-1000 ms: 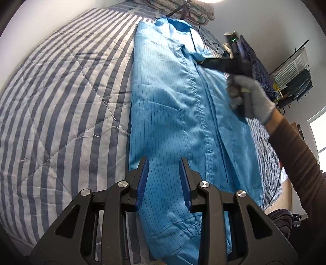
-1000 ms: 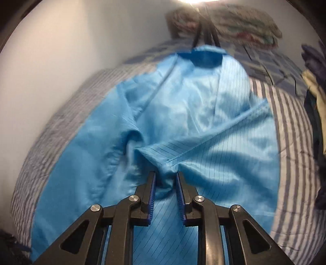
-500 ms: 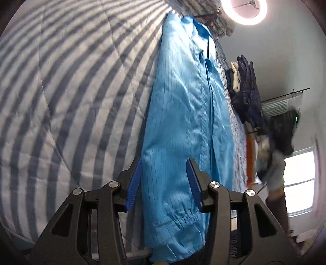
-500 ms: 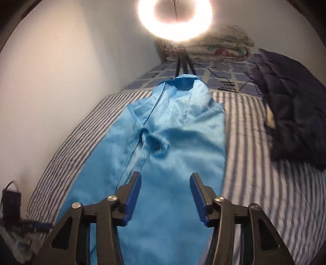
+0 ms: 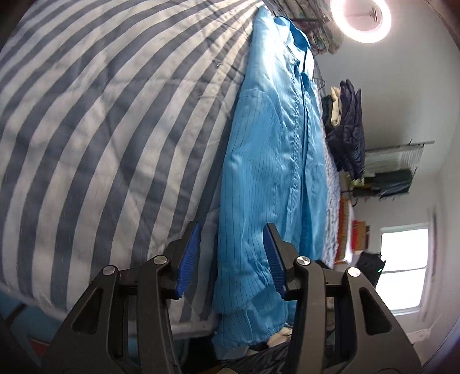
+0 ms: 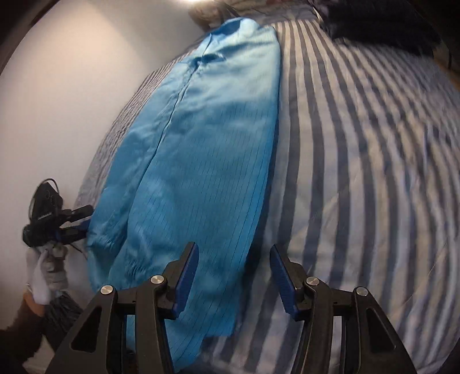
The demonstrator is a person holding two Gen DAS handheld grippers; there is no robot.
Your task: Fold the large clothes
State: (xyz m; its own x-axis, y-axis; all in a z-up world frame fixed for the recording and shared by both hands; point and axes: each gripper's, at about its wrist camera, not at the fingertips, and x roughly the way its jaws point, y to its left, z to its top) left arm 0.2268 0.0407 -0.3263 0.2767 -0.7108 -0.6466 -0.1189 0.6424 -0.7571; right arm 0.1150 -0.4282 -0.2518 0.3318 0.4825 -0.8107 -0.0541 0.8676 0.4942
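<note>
A long bright blue pinstriped coat (image 5: 273, 161) lies lengthwise on the striped bed, folded into a narrow strip, collar at the far end, cuffed hem hanging over the near edge. It also shows in the right wrist view (image 6: 201, 149). My left gripper (image 5: 231, 259) is open and empty, its jaws either side of the coat's near left edge. My right gripper (image 6: 234, 273) is open and empty, over the coat's near right edge. The left gripper (image 6: 72, 223) shows from the right wrist view beside the cuffs.
A grey-and-white striped quilt (image 5: 100, 129) covers the bed (image 6: 359, 161). Dark jackets (image 5: 348, 129) are piled on its far right side. A ring light (image 5: 360, 20) stands at the head. A white wall (image 6: 57, 100) runs along the bed's left. A window (image 5: 402, 264) is at right.
My right gripper let go of the folded sleeve, opened, and drew back to the coat's near end. My left gripper opened wider and dropped low at the hem.
</note>
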